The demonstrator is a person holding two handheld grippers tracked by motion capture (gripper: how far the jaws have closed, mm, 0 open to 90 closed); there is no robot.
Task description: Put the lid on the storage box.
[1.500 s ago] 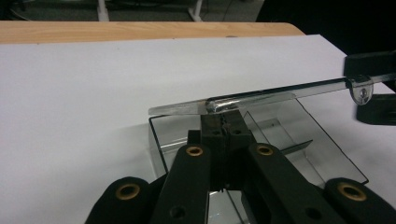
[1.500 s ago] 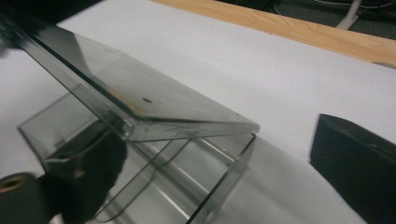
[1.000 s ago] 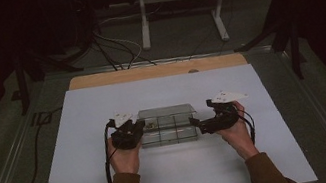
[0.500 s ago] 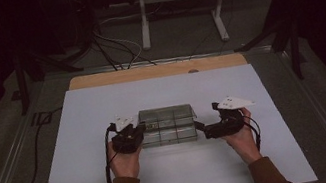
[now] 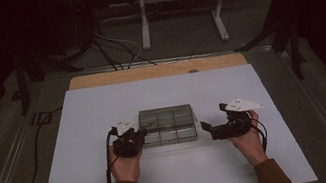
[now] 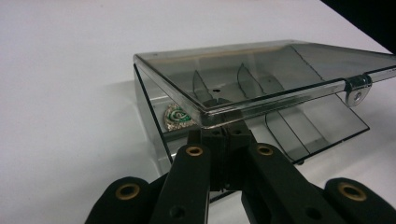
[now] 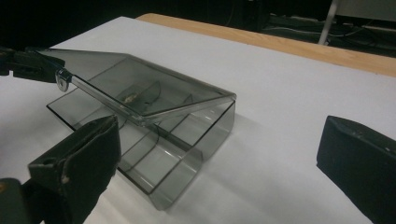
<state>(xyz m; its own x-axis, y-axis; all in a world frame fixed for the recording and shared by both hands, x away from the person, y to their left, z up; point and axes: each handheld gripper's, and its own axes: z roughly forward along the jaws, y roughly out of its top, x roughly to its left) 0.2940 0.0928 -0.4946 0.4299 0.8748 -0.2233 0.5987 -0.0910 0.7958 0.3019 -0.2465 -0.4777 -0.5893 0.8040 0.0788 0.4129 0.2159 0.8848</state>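
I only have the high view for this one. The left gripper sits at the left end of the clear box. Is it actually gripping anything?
Observer: Yes. In the left gripper view the left gripper is shut on the edge of the lid, which is lifted off the box at that end.
Operator: Is there anything inside the box?
Observer: A small green and silver piece lies in the corner compartment nearest that gripper.
Operator: And the right gripper?
Observer: The right gripper is open. The right gripper view shows its jaws wide apart and not touching the box.
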